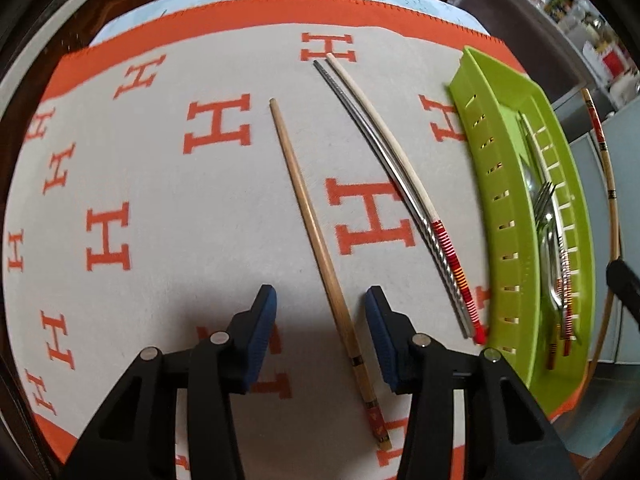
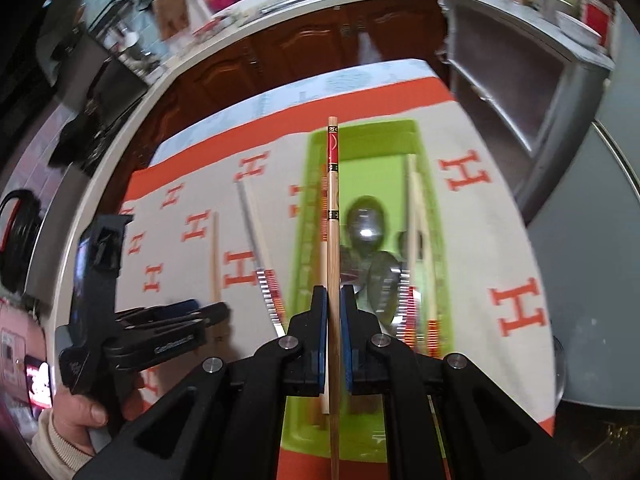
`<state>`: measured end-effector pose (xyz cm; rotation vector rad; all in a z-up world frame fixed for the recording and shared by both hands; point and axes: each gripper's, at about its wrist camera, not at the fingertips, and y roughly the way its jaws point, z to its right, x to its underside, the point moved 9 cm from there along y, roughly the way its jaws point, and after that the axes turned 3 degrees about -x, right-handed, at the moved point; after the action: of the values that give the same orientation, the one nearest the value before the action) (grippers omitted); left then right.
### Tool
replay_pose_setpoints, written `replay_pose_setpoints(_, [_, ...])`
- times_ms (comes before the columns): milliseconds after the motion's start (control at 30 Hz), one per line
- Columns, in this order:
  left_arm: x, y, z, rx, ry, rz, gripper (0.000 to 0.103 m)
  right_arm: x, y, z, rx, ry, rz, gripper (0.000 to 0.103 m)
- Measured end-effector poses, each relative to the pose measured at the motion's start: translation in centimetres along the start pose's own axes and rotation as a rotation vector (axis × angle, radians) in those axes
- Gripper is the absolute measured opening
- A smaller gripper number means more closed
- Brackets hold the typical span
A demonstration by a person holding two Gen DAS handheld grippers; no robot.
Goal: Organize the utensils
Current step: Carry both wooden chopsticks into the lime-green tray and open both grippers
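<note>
Wooden chopstick [image 1: 320,240] lies on the cloth at 12 o'clock of the left gripper [image 1: 320,312], its shaft running between the spread jaws, pads clear of it on both sides. No earlier view, so nothing on jaw motion.

Second wooden chopstick [image 2: 333,240] pinched in the right gripper [image 2: 333,304], jaws pressed together on the shaft, decorated end forward, above the green tray [image 2: 424,148].

Risks, judged:
- Thin round shaft on soft cloth: off-centre closing could roll it or tip one end up.
- Long overhang on the held chopstick: may pivot in the pads, or strike the spoons [image 2: 366,224] and miss its slot.
- Steel chopstick [image 1: 360,120] and cream chopstick [image 1: 384,128] lie at 1 o'clock, touching; a sweep could scatter them.

Writing: orange "H" letters [image 1: 218,124] across the cloth [image 1: 160,184]; lettering on the left gripper's body unreadable.
</note>
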<state>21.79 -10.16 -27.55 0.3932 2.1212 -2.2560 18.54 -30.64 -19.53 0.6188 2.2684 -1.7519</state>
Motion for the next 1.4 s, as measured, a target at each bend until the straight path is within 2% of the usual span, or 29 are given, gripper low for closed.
replay_pose_setpoints(33, [-0.1,0.0,0.2,-0.020,0.008,0.007,0.039,0.0,0.0,0.8,0.014,0.006,0.000,0.006])
replay_pose_setpoints(67, [-0.2,0.0,0.3,-0.042,0.013,0.014,0.029,0.0,0.1,1.6,0.025,0.009,-0.003,0.006])
replay_pose_setpoints(100, [-0.3,-0.1,0.4,-0.052,0.014,0.023,0.014,0.0,0.3,2.1,0.033,0.012,-0.006,0.006])
replay_pose_setpoints(133, [-0.4,-0.1,0.6,-0.040,0.012,0.025,0.008,0.0,0.4,2.8,0.046,0.014,-0.009,0.006])
replay_pose_setpoints(233, [-0.4,-0.1,1.1,-0.028,0.011,0.025,0.005,0.1,0.9,4.5,0.079,0.007,-0.019,0.006])
replay_pose_setpoints(300, [-0.4,-0.2,1.3,-0.016,0.009,0.026,0.004,0.0,1.5,5.4,0.095,0.000,-0.033,0.006])
replay_pose_setpoints(467, [0.4,-0.8,1.2,0.065,-0.034,-0.002,0.004,-0.4,3.5,6.6,0.170,-0.068,-0.069,0.006])
replay_pose_setpoints(533, [0.4,-1.2,1.5,0.095,-0.046,-0.008,0.004,-0.2,3.8,6.5,0.175,-0.070,-0.071,0.007])
replay_pose_setpoints(767, [0.1,-4.7,3.0,0.184,-0.048,0.025,0.004,0.3,2.9,6.3,0.079,0.029,-0.045,0.009])
replay_pose_setpoints(1067, [-1.5,-9.3,8.2,0.307,0.024,0.063,0.004,0.4,-0.5,7.0,0.034,0.095,0.025,0.009])
replay_pose_setpoints(1200, [-2.3,-9.1,10.8,0.321,0.041,0.054,0.004,0.8,-1.9,7.4,0.023,0.119,0.048,0.009])
replay_pose_setpoints(1400, [-2.5,-7.5,12.3,0.333,0.042,0.034,0.006,1.9,-3.2,8.1,0.020,0.144,0.059,0.009])
